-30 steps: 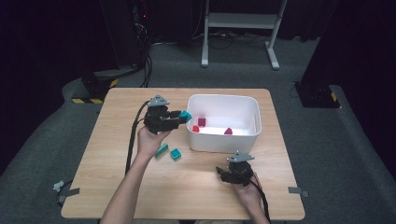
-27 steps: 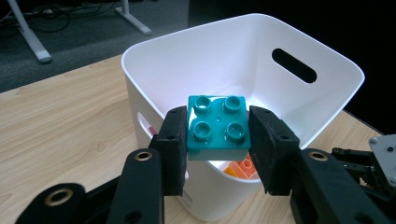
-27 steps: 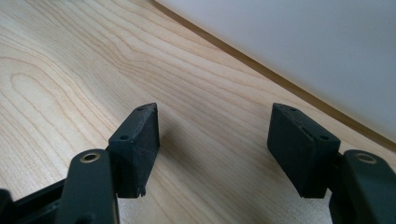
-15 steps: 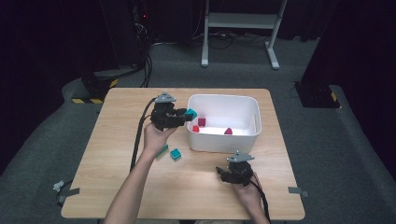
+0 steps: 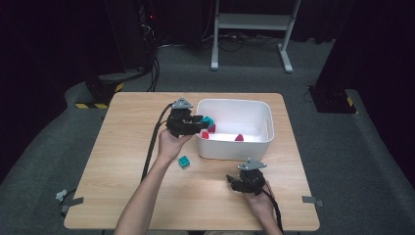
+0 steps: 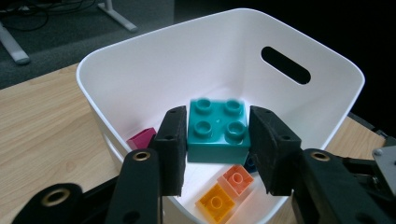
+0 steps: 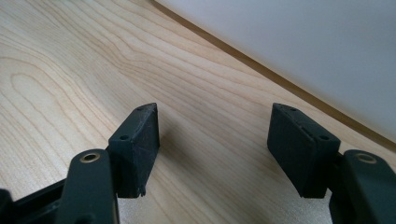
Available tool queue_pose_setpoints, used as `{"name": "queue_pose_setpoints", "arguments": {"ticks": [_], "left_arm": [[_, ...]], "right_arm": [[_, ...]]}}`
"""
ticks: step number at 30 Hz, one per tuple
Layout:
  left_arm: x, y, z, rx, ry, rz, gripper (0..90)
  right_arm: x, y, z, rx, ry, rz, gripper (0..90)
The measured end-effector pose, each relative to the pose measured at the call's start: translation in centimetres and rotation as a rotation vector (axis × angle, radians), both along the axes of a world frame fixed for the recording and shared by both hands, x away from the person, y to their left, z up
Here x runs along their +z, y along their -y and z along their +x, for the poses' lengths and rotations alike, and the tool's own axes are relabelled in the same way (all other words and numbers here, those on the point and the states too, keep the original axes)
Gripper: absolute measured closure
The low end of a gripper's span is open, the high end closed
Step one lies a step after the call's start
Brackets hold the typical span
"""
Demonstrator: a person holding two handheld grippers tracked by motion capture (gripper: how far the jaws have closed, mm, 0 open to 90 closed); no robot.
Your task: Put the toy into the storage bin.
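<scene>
A white basket (image 5: 235, 102) stands on the wooden table (image 5: 122, 147). My left gripper (image 5: 202, 123) reaches over the basket's left rim (image 6: 116, 51). A teal four-stud brick (image 6: 217, 128) sits between its pads, slightly blurred. The jaws have just been opening and the pads (image 6: 170, 140) no longer seem to press on the brick (image 5: 208, 120). Under it in the basket lie a pink brick (image 6: 142, 137), an orange one (image 6: 238, 179) and a yellow one (image 6: 215, 201). My right gripper (image 5: 234, 182) rests on the table in front of the basket, open (image 7: 212, 140) with nothing between its jaws.
A second teal brick (image 5: 184, 161) lies on the table by the left wrist. Red bricks (image 5: 239, 137) lie on the basket floor. The basket's white wall (image 7: 303, 42) rises close ahead of the right gripper. A cable (image 5: 154, 142) trails from the left gripper across the table.
The left gripper has carried the teal brick rightwards, from beside the basket's left wall to over its rim. The right gripper has kept still.
</scene>
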State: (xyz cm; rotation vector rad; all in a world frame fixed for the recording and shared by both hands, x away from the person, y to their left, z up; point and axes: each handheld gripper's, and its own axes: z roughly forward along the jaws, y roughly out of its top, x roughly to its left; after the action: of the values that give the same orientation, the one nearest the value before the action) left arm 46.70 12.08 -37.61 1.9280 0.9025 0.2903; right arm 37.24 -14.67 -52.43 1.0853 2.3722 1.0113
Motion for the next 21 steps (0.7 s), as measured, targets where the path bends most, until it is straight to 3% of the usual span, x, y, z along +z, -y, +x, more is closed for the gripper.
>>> {"name": "queue_pose_setpoints", "arguments": {"ticks": [7,17,21], "left_arm": [[0.0,0.1,-0.1,0.016,0.007,0.023,45.6],[0.4,-0.6,-1.0,0.041,0.041,0.056,43.3],[0.4,-1.6,-1.2,0.059,0.037,0.049,42.7]], "right_arm": [[0.0,0.0,0.0,0.000,0.000,0.000,34.4],[0.0,0.0,0.0,0.001,0.001,0.000,34.4],[0.0,0.0,0.0,0.001,0.000,0.000,34.4]]}}
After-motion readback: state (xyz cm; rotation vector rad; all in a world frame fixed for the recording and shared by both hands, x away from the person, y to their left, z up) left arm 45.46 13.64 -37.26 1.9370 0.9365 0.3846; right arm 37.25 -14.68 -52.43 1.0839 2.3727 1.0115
